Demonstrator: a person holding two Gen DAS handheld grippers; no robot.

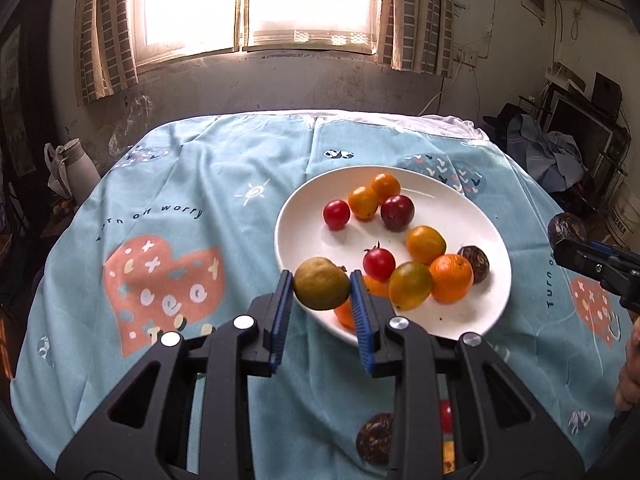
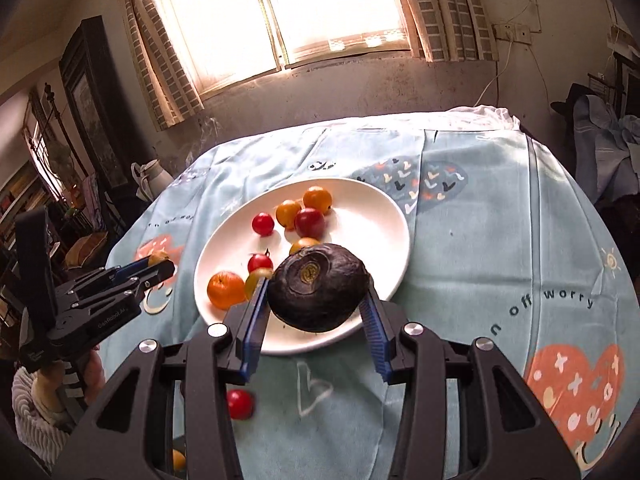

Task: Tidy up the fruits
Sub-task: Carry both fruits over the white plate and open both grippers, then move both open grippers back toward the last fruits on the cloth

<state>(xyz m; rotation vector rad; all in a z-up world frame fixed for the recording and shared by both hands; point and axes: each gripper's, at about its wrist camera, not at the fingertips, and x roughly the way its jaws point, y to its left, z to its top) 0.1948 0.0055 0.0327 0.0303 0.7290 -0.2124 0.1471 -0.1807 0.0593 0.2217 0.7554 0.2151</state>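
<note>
L gripper [image 1: 322,292] grips a green citrus [image 1: 322,283] above plate [image 1: 304,200] near rim; R gripper [image 2: 318,300] clamps a dark fruit [image 2: 318,286] over plate too. Lower both into bare spots w/o bumping fruit, then release gently.

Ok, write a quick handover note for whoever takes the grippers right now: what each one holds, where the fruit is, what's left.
Left gripper: shut on a greenish-yellow citrus fruit, at the white plate's near rim.
Right gripper: shut on a dark wrinkled passion fruit, over the plate.
Done: oranges, cherry tomatoes and another passion fruit are on the plate.
Left: put down both held fruits, then collect the passion fruit and cherry tomato on the tablecloth.
</note>
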